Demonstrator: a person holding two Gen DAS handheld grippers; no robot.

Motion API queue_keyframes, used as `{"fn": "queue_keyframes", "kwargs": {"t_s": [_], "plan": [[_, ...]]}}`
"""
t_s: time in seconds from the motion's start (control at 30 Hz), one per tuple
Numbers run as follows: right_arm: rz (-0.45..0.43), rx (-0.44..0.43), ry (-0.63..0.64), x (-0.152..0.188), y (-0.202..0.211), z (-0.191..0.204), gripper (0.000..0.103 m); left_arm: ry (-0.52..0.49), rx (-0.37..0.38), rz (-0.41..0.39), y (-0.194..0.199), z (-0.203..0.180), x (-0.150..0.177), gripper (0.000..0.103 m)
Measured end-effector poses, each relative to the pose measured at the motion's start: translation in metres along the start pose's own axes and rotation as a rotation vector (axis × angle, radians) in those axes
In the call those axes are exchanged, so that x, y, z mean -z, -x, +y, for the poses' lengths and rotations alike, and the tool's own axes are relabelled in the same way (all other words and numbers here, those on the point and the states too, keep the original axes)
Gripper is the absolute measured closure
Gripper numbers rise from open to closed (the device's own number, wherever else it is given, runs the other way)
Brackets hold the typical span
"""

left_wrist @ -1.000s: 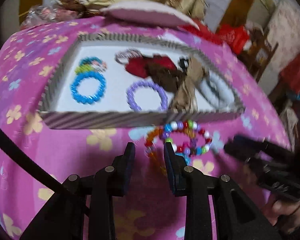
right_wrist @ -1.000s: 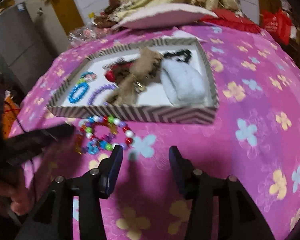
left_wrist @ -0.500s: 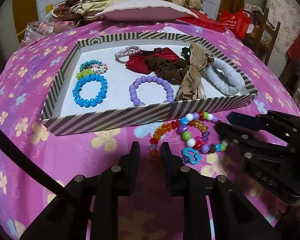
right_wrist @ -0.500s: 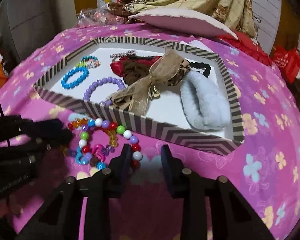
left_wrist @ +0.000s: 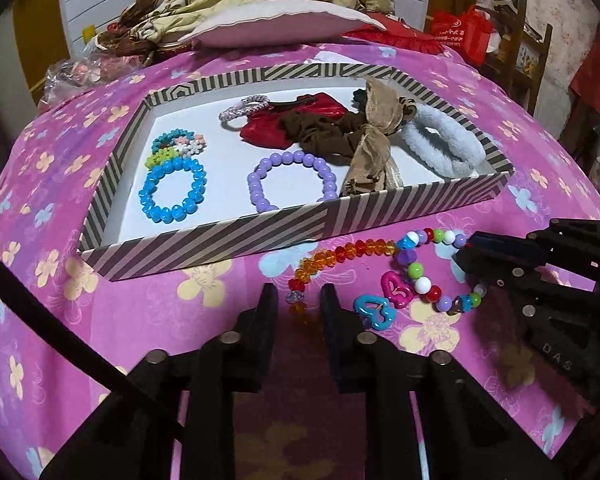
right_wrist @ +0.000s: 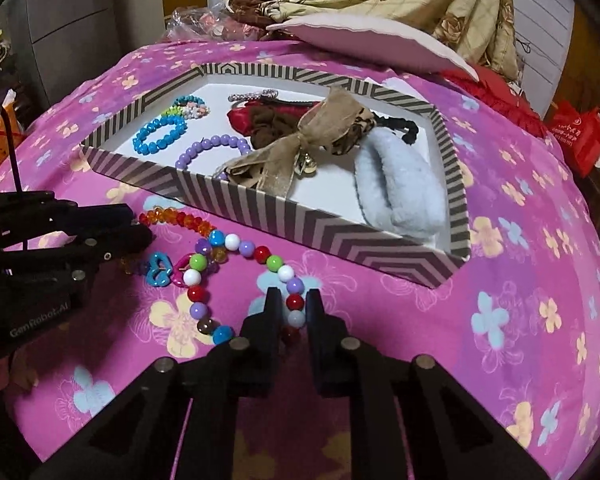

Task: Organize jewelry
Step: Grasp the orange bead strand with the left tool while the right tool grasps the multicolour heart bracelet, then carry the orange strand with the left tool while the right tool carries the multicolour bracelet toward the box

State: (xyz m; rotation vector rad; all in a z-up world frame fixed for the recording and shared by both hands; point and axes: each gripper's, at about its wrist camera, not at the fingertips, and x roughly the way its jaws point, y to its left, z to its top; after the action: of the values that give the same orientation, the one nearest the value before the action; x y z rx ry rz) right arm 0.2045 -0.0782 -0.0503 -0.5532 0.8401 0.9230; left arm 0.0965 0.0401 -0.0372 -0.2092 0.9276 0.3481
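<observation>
A striped tray (left_wrist: 204, 240) (right_wrist: 300, 216) on the pink flowered cloth holds a blue bracelet (left_wrist: 172, 192), a purple bracelet (left_wrist: 292, 180), scrunchies and a ribbon bow. In front of it lie an orange bead bracelet (left_wrist: 340, 254) (right_wrist: 172, 218) and a multicolour bead bracelet (left_wrist: 420, 280) (right_wrist: 240, 276). My left gripper (left_wrist: 299, 304) has its jaws narrowly apart around the orange strand. My right gripper (right_wrist: 293, 308) has its jaws close on the multicolour beads; in the left wrist view its fingers (left_wrist: 500, 252) reach the bracelet's right side.
A pale blue fluffy scrunchie (right_wrist: 400, 188) lies at the tray's right end. A pink-white cushion (left_wrist: 276, 24) and folded blankets sit behind the tray. Red bags (right_wrist: 580, 136) stand at the right.
Both grippers moved in and down onto the two bracelets in front of the tray, and both jaws narrowed. The bracelets have spread apart a little.
</observation>
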Motion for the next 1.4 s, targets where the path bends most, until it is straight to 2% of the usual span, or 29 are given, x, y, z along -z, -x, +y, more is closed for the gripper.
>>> {"fn": "queue_keyframes", "kwargs": {"t_s": [0.1,0.17,0.4,0.67,0.83,1.1,1.4], "plan": [[0.007,0.017,0.005,0.000,0.002,0.003,0.094,0.002,0.007,0.009,0.001,-0.001,-0.001,0.103],[-0.013,0.007,-0.010,-0.001,0.010,0.002,0.094,0.021,0.049,0.025,0.003,-0.001,-0.002,0.103],[-0.145,-0.118,-0.128,-0.003,0.059,-0.008,0.094,0.105,0.132,-0.050,0.041,0.013,-0.010,0.103],[-0.228,-0.227,-0.272,0.002,0.086,-0.028,0.094,0.161,0.137,-0.098,0.067,0.029,-0.013,0.103],[-0.238,-0.218,-0.293,0.002,0.090,-0.029,0.094,0.168,0.134,-0.114,0.075,0.026,-0.016,0.103],[-0.243,-0.206,-0.256,0.000,0.098,-0.020,0.094,0.172,0.153,-0.149,0.093,0.023,-0.018,0.103],[-0.212,-0.176,-0.250,0.002,0.091,-0.018,0.093,0.196,0.132,-0.143,0.092,0.029,-0.017,0.103]]}}
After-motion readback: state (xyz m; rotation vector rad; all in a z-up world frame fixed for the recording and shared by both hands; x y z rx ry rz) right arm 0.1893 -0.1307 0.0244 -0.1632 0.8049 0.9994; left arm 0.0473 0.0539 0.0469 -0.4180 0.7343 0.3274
